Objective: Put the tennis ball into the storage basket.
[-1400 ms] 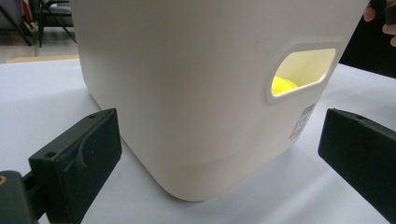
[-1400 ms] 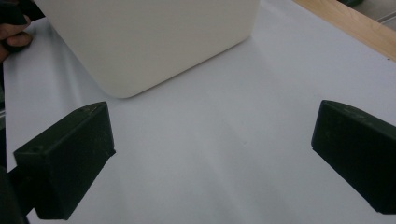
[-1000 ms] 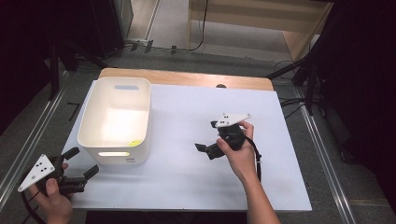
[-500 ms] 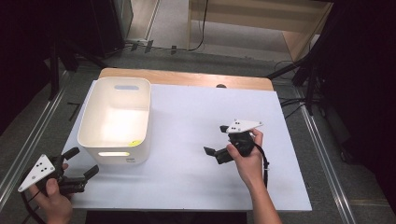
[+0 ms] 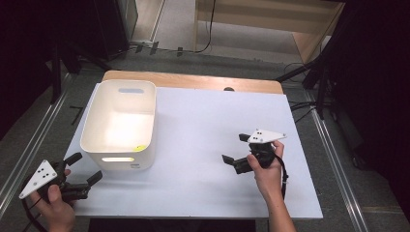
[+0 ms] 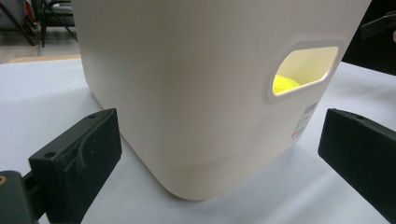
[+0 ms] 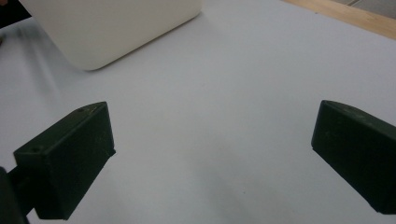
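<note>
From the high view, the white bin [image 5: 120,126] is sitting at the table's [image 5: 203,121] left, with the left gripper [image 5: 82,170] spread wide just beside its near wall and the right gripper [image 5: 236,151], also apart, hovering well off over bare table. The left gripper view is facing that near wall [image 6: 187,93]: stiff, smooth plastic, probably light and slippery, so the handle slot [image 6: 303,67] looks the best hold; something yellow [image 6: 285,84] is lying inside. The right gripper view is showing the bin's corner [image 7: 116,28] far off, nothing blocking.

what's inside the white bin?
A small yellow object shows through the white bin's handle cutout, near its front wall. Its shape is mostly hidden by the wall.
</note>
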`<state>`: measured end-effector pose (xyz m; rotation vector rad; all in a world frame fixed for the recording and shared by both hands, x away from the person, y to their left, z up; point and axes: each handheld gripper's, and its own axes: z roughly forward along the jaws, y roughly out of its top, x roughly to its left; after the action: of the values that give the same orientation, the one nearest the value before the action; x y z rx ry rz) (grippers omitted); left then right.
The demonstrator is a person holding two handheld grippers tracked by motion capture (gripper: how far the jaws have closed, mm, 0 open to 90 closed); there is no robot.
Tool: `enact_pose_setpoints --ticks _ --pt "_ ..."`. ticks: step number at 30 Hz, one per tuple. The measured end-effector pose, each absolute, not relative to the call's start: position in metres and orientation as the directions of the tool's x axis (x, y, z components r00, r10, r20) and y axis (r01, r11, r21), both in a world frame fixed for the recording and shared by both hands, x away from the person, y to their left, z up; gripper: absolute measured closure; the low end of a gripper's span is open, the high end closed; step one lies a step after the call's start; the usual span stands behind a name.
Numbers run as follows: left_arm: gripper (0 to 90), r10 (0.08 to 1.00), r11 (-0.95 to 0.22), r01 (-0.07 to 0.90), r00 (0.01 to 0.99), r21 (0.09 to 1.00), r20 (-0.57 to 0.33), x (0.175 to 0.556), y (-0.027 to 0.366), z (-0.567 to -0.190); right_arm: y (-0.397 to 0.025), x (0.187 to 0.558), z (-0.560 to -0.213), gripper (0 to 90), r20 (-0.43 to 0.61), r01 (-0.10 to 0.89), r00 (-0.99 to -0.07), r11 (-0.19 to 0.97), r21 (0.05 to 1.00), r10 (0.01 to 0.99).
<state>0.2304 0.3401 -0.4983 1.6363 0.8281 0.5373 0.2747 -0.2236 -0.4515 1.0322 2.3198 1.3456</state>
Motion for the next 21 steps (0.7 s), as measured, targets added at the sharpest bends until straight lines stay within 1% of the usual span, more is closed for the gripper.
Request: enact_pose_setpoints --ticks 21 --pt "0.0 0.76 -0.085 0.228 0.645 0.97 -0.085 0.23 0.34 -0.498 -0.263 0.251 -0.474 0.0 0.144 0.474 -0.647 0.247 0.845 0.749"
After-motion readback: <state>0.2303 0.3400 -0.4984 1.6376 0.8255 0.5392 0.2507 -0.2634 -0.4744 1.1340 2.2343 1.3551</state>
